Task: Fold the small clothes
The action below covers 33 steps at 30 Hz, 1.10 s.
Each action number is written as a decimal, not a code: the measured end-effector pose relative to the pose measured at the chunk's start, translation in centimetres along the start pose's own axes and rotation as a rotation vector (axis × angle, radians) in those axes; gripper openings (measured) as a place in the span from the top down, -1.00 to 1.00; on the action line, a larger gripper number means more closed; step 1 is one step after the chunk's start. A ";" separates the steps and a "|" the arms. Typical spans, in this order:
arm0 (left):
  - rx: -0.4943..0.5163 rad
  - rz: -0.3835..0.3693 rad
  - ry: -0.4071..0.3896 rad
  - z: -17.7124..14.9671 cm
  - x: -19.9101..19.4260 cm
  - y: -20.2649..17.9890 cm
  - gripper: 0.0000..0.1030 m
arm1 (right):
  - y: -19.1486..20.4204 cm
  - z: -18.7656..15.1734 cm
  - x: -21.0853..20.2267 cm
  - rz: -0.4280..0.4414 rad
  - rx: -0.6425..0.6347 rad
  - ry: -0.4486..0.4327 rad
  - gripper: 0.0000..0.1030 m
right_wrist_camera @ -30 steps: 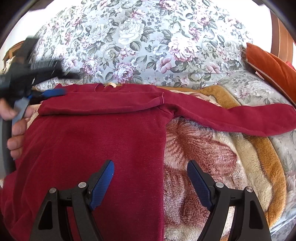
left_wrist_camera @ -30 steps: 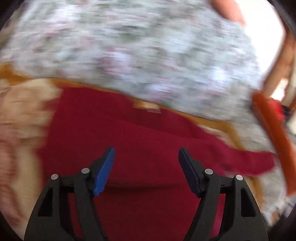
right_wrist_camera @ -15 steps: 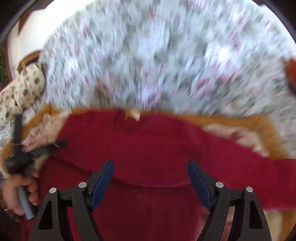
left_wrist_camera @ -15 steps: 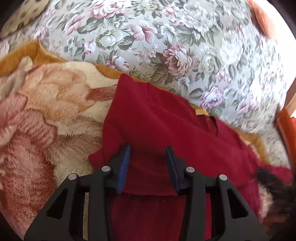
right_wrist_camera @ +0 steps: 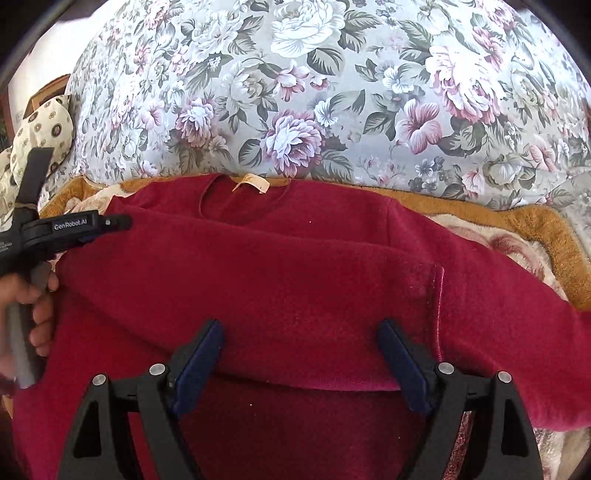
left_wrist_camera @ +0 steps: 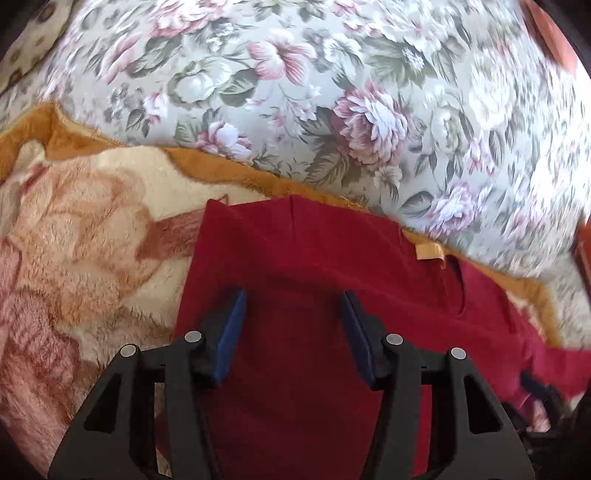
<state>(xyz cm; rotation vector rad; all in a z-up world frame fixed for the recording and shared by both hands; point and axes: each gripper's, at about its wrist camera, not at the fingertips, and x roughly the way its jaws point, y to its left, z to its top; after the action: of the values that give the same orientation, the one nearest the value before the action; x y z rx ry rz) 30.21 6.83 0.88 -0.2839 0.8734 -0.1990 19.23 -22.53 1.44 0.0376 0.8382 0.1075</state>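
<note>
A dark red sweater lies flat on a plush blanket, with a beige label at its neck. One sleeve is folded across the chest and ends in a cuff; the other sleeve stretches out to the right. My right gripper hovers over the folded sleeve, its jaws opening wide with no cloth pinched. My left gripper is over the sweater's shoulder, its jaws opening, and the pads do not press on cloth. It also shows at the sweater's left edge as left gripper, held by a hand.
The plush cream and orange blanket covers the bed under the sweater. Behind it rises a grey floral bedspread. An orange cushion sits at the far right, and a spotted pillow at the far left.
My left gripper narrowed and then widened again while it slid to the sweater's shoulder. My right gripper swung from the sweater's side seam to over the folded sleeve and widened.
</note>
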 end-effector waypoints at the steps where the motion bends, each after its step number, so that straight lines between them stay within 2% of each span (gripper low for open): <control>1: -0.011 -0.013 -0.012 -0.1 -0.2 0.3 -0.01 | 0.0 0.1 -0.1 -0.001 -0.002 0.007 -0.65; 2: -0.023 -0.026 -0.021 -0.2 -0.4 0.6 -0.01 | 0.0 0.3 -0.2 -0.003 -0.004 0.008 -0.64; 3: -0.038 -0.042 -0.028 -0.2 -0.5 1.0 -0.01 | 0.1 0.6 -0.7 -0.017 -0.002 -0.007 -0.54; 7: -0.070 -0.067 -0.052 -0.7 -1.2 1.7 -0.01 | 0.8 2.9 -2.8 -0.064 -0.015 -0.149 -0.50; 9: -0.056 -0.036 -0.052 -0.9 -1.4 1.0 -0.02 | 0.8 3.5 -1.0 -0.067 -0.011 -0.115 -0.54; 11: -0.050 0.002 -0.036 -1.2 -1.8 0.1 -0.02 | 0.1 3.2 3.5 -0.047 0.021 0.067 -0.56; 12: -0.046 0.013 -0.020 -1.4 -2.4 -0.3 -0.03 | 0.0 3.4 3.4 -0.036 0.020 0.038 -0.63; 13: -0.048 0.008 -0.014 -1.9 -3.2 -0.6 -0.15 | 0.1 3.6 3.3 -0.028 0.019 0.034 -0.73; 15: -0.061 -0.035 -0.032 -3.1 -4.5 -1.1 -0.34 | 0.5 3.2 3.3 -0.038 -0.004 0.028 -0.78; 19: -0.017 -0.045 -0.054 -6.5 -5.4 -1.6 -0.34 | 0.6 2.7 2.7 -0.036 -0.002 0.006 -0.77; 22: -0.057 -0.102 -0.063 -6.6 -5.7 -0.7 -0.38 | 0.3 2.7 2.5 -0.032 0.000 0.020 -0.73; 23: -0.072 -0.119 -0.063 -6.6 -5.6 -0.4 -0.38 | 0.0 2.7 2.2 -0.044 -0.004 0.021 -0.66; 24: -0.076 -0.126 -0.066 -6.6 -5.7 -0.3 -0.38 | 0.3 2.6 1.6 -0.092 -0.011 0.013 -0.49; 25: -0.073 -0.125 -0.068 -6.6 -5.7 -0.4 -0.38 | 0.7 2.3 0.4 -0.146 -0.009 -0.005 -0.48; 27: -0.069 -0.129 -0.075 -6.8 -5.7 -0.4 -0.38 | 1.7 0.8 -1.4 -0.124 -0.010 -0.046 -0.51; 28: -0.074 -0.137 -0.077 -6.8 -5.7 -0.3 -0.38 | 2.0 -0.4 -1.7 -0.116 -0.021 -0.027 -0.56; 29: -0.079 -0.145 -0.080 -6.8 -5.7 -0.1 -0.38 | 2.5 -1.5 -0.7 -0.140 -0.052 0.050 -0.57; 31: -0.091 -0.170 -0.085 -6.8 -5.7 0.2 -0.38 | 2.5 -2.1 -1.7 -0.156 -0.055 0.030 -0.56; 33: -0.135 -0.234 -0.092 -6.8 -5.8 1.2 -0.38 | 1.6 -2.3 -3.5 -0.202 0.023 0.056 -0.56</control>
<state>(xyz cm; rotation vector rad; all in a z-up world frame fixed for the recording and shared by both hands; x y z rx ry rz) 21.37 8.56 0.57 -0.5179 0.7627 -0.3421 15.02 -21.39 2.62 -0.0288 0.8945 -0.0912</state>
